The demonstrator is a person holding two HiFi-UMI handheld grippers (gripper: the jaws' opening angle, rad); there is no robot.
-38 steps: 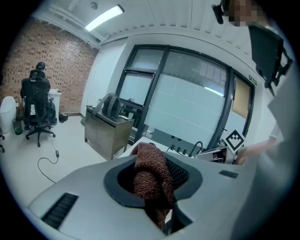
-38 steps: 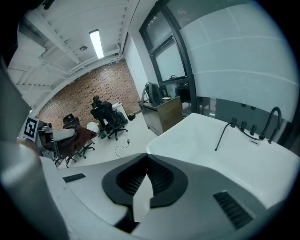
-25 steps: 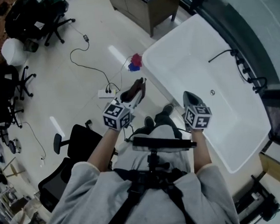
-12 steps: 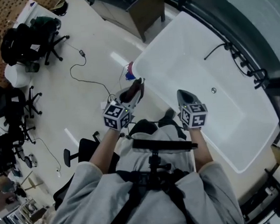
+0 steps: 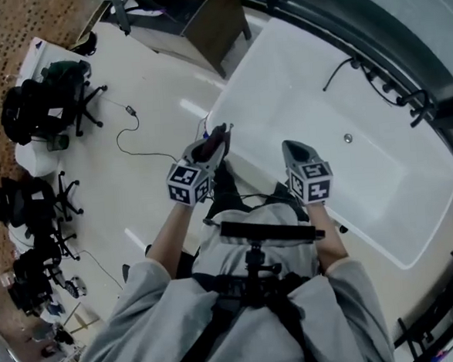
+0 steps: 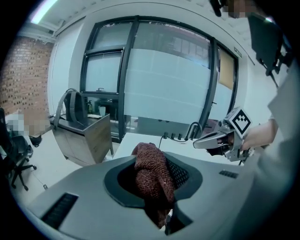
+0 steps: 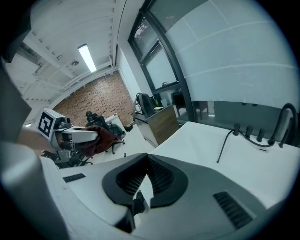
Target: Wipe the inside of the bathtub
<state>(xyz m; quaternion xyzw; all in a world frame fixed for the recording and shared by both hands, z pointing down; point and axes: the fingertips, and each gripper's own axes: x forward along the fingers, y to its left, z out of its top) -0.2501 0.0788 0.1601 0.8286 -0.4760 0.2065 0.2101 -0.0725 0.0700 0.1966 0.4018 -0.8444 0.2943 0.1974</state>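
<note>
Clamping on reddish-brown cloth (image 6: pixel 152 178): L gripper (image 6: pixel 153 157) jaws, cloth bunching up betw. them and sticking out past the tips. R gripper (image 7: pixel 147 163): jaws meeting at the tips, nothing betw. them. Both are being held up side by side at near rim of white bathtub (image 5: pixel 323 123). Tub is lying ahead, interior bare. Step, as judged: approaching w/ cloth, wiping not yet begun. Next move is calling for L gripper reaching over rim and pressing cloth onto inner wall.
</note>
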